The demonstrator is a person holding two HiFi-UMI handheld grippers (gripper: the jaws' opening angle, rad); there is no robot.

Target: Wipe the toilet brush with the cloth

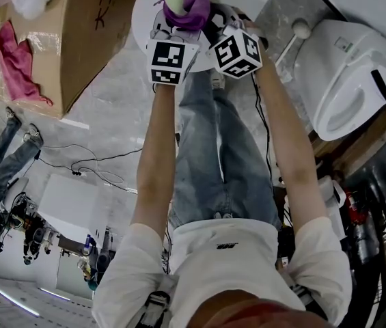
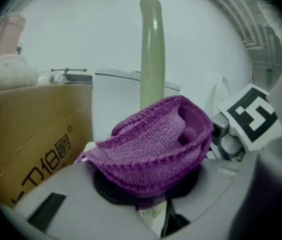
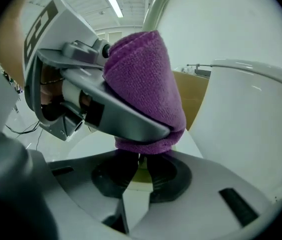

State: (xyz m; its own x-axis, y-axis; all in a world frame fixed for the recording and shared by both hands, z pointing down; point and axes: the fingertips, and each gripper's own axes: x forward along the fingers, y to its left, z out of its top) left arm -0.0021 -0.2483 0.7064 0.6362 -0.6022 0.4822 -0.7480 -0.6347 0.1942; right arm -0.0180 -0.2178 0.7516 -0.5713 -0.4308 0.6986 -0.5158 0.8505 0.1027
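Left gripper (image 2: 145, 190) clamps cloth (image 2: 155, 144) folded round brush (image 2: 151, 54) handle; right gripper (image 3: 140, 171) pinches handle just under cloth.

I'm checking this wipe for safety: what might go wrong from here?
The purple knitted cloth in the left gripper sits just above the right gripper, which clamps the pale green toilet brush handle; wiping lower may jam them. The cloth's loose folds might slip off the handle.

The cloth (image 1: 191, 11) is knitted purple, the brush handle (image 2: 151, 49) pale green. The 2 marker cubes (image 1: 171, 61) carry black-and-white square patterns. The cardboard box (image 1: 76, 39) is brown with black print, the rag (image 1: 18, 63) pink.
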